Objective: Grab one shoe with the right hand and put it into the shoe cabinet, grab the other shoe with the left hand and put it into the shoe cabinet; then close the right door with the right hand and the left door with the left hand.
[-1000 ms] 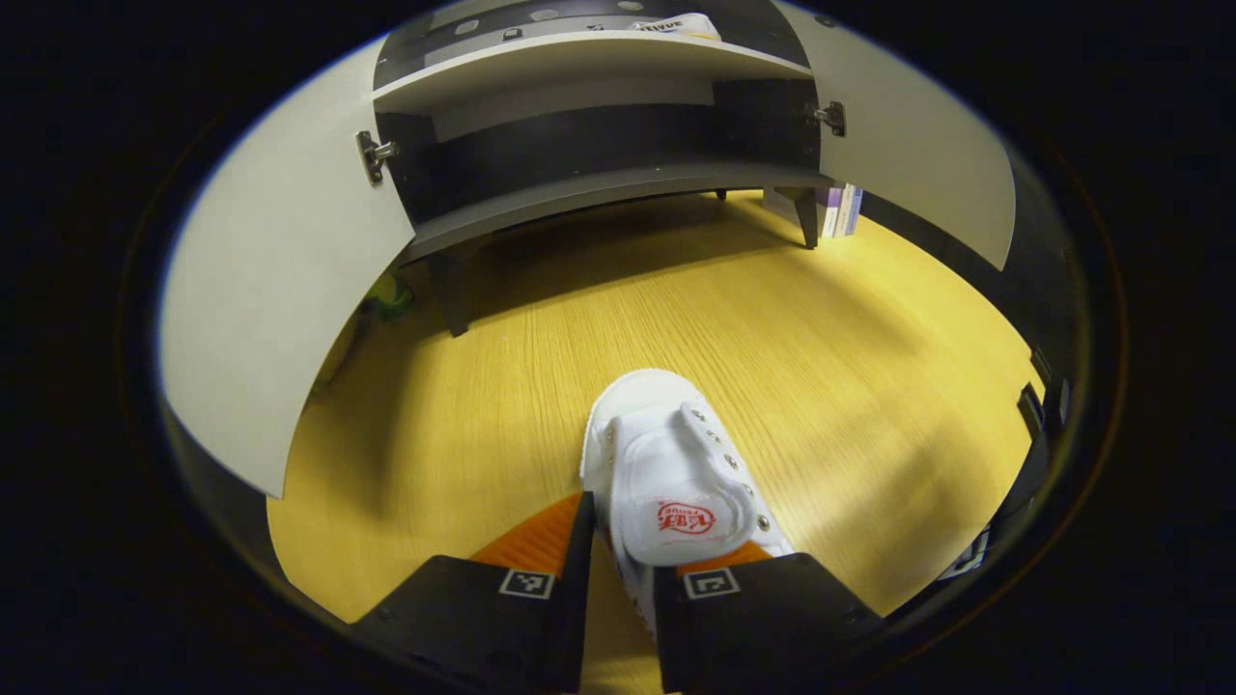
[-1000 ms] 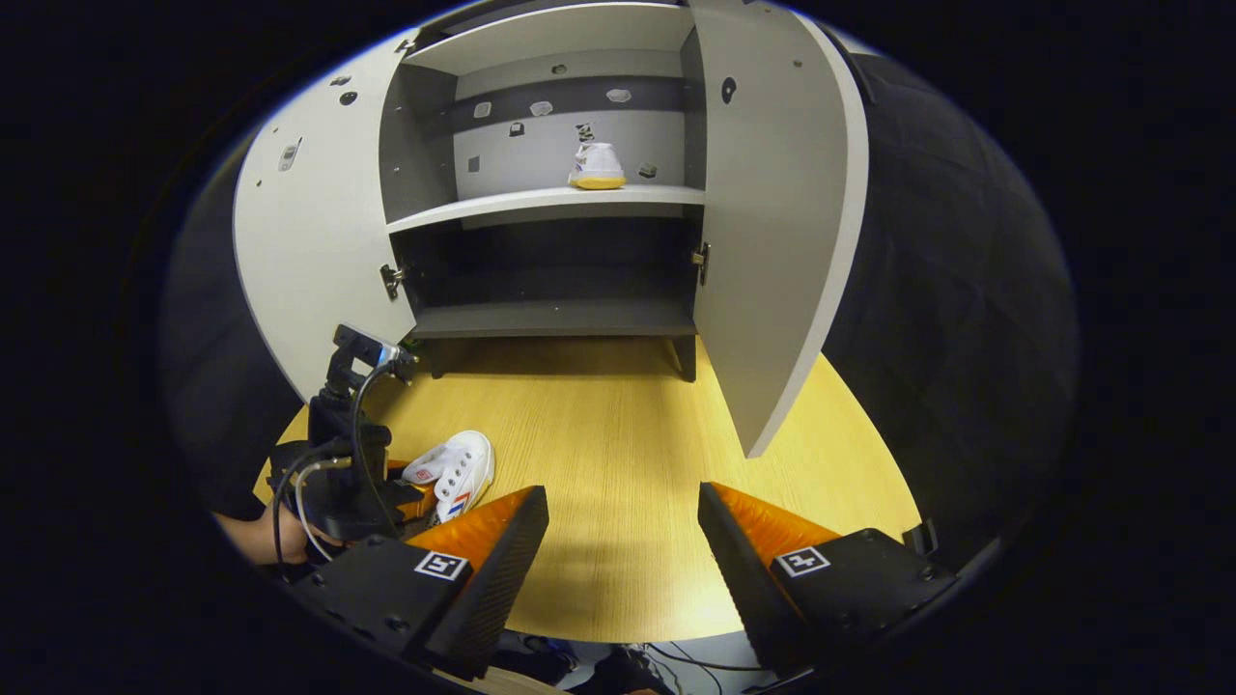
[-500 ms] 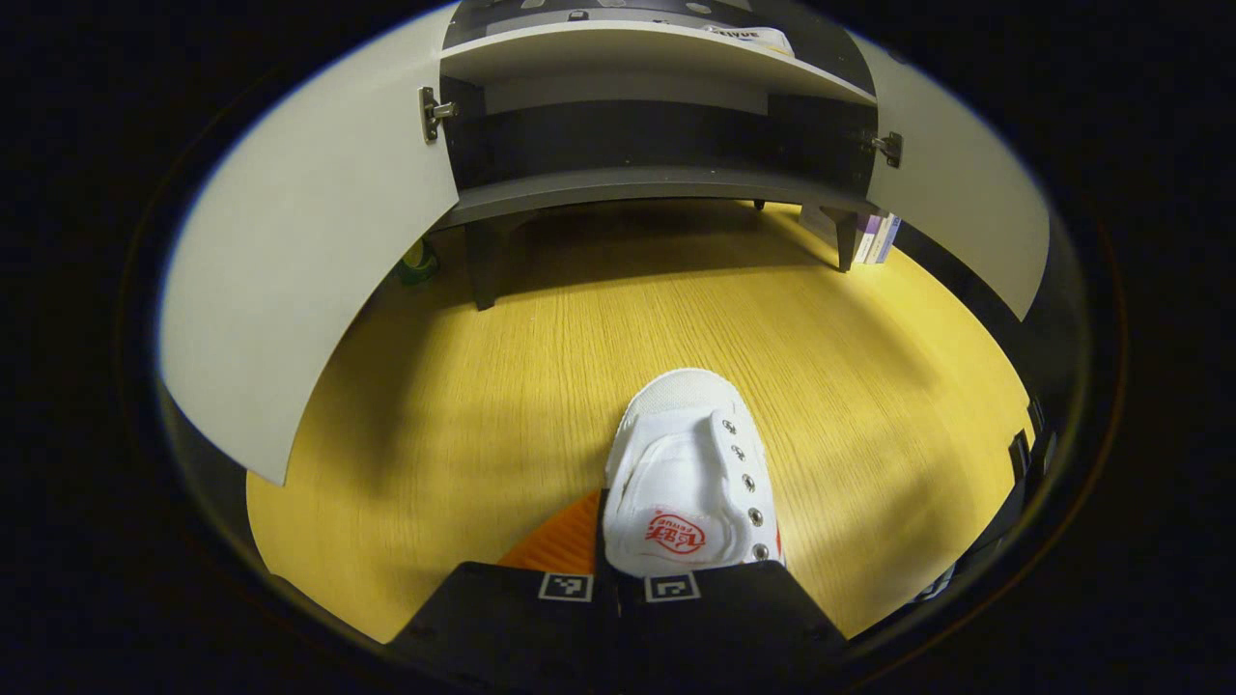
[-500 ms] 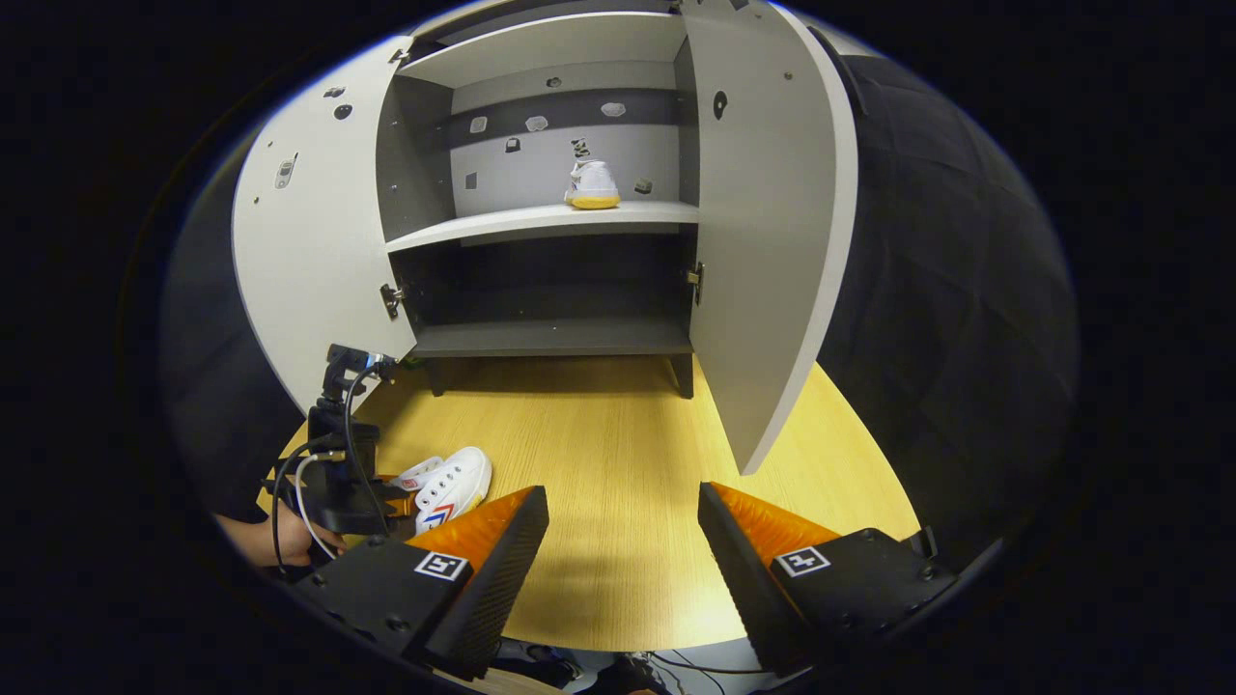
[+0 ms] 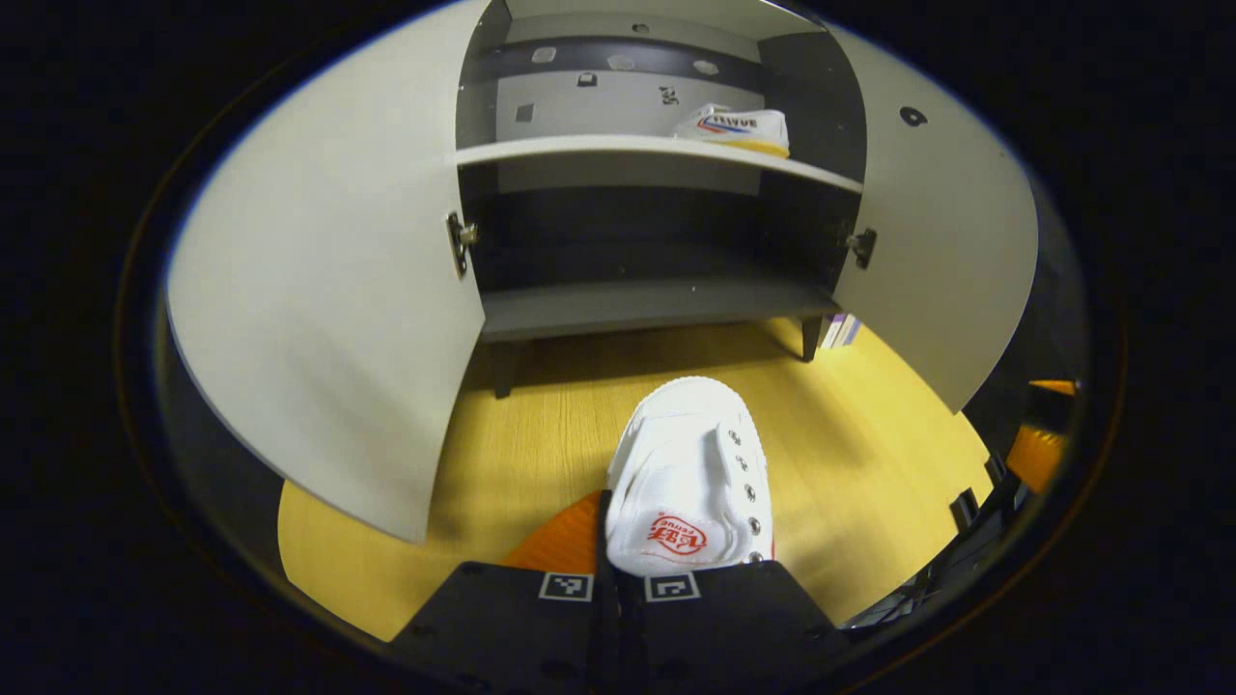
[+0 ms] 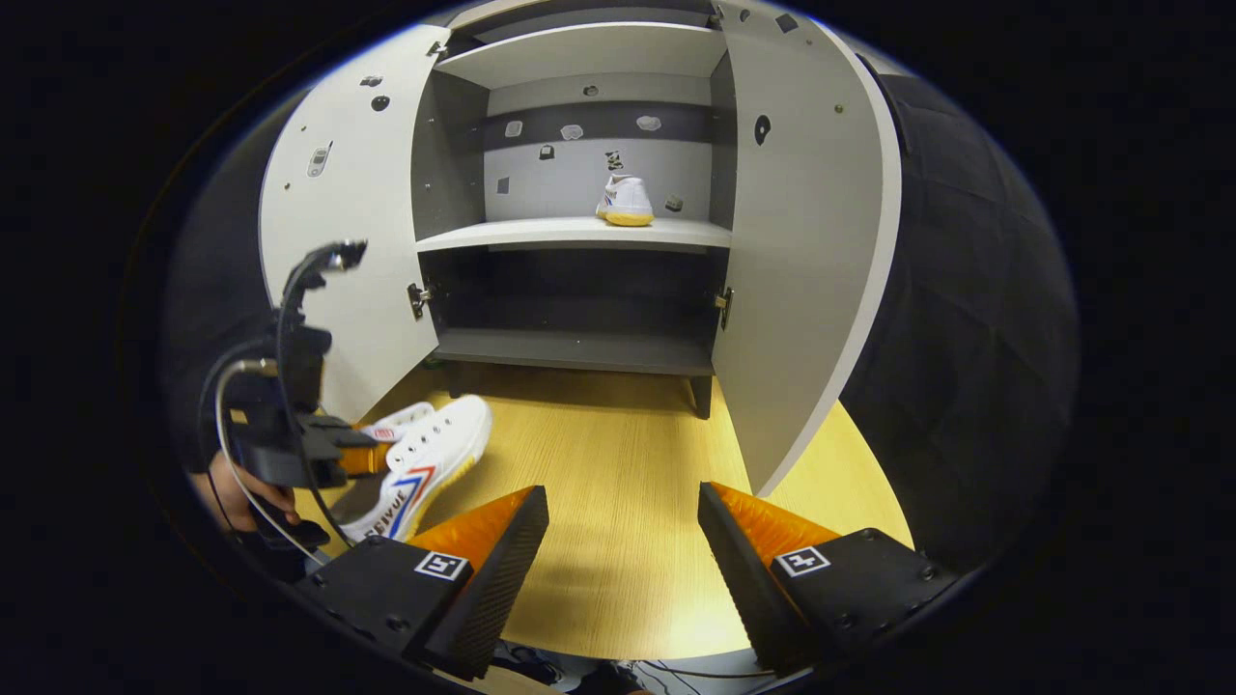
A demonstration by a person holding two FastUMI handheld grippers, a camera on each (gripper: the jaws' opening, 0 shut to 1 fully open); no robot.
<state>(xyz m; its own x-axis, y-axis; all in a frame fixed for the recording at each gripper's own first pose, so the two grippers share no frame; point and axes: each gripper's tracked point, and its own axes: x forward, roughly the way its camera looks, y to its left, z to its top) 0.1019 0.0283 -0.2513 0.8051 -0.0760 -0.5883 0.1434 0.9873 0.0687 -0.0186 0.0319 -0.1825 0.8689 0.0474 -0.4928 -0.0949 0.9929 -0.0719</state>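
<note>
Left gripper (image 5: 618, 579) clamped on a white shoe (image 5: 690, 478)

It holds the shoe above the wooden floor (image 6: 618, 541) before the open cabinet (image 6: 579, 232); the right gripper (image 6: 623, 541) gapes wide, empty. Another shoe (image 6: 626, 201) sits on the upper shelf.

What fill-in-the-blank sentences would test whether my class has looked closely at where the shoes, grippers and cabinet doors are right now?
1. The left gripper is shut on a white ____.
2. The other shoe already sits on the cabinet's ____ shelf.
3. Both cabinet doors, the left door and the right door, stand ____.
4. The right gripper is open and holds ____.

Missing words: shoe; upper; open; nothing
</note>
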